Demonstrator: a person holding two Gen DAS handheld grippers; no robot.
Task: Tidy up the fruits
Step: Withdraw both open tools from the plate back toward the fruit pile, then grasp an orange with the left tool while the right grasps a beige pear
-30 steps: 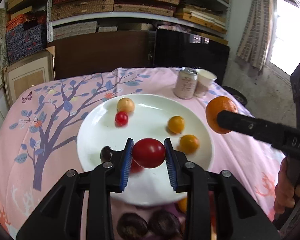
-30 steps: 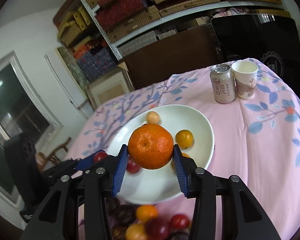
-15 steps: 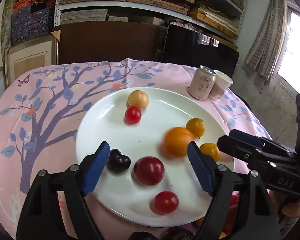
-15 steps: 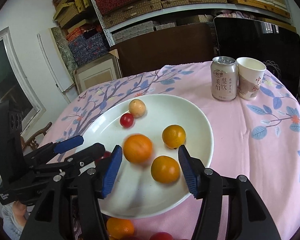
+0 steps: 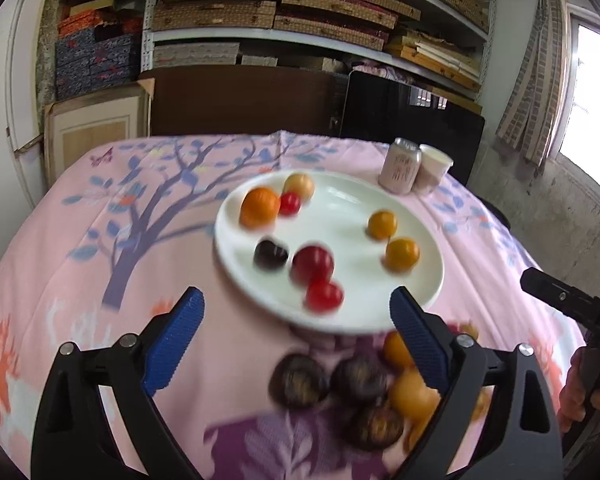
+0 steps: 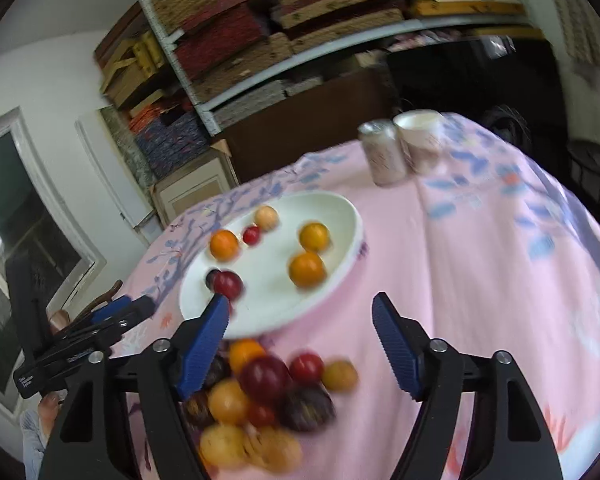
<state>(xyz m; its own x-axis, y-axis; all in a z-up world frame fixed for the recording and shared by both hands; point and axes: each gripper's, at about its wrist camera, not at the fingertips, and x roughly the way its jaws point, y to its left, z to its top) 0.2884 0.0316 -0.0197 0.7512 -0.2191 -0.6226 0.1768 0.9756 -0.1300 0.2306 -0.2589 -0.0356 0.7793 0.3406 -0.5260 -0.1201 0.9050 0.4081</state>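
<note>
A white plate (image 5: 340, 208) on the pink cloth holds several fruits. Among them are a big orange mandarin (image 5: 260, 207) at its far left, a red plum (image 5: 313, 264) and a dark plum (image 5: 271, 255). A heap of loose fruits (image 5: 360, 384) lies on the cloth before the plate. My left gripper (image 5: 295, 300) hangs over the plate's near rim, jaws opening, with nothing between the pads. In the right wrist view my right gripper (image 6: 300, 308) is also opening and empty, above the fruit heap (image 6: 268, 392) and the plate's near edge (image 6: 332, 208).
A drink can (image 5: 400, 170) and a paper cup (image 5: 434, 168) stand behind the plate at the right. The table drops off at the right, where a hand (image 5: 576, 392) holds the other gripper. Shelves of boxes fill the back wall.
The left gripper let the red plum go onto the plate and the right let go the mandarin, which rolled to the plate's far left. Both opened wide and drew back toward the heap.
</note>
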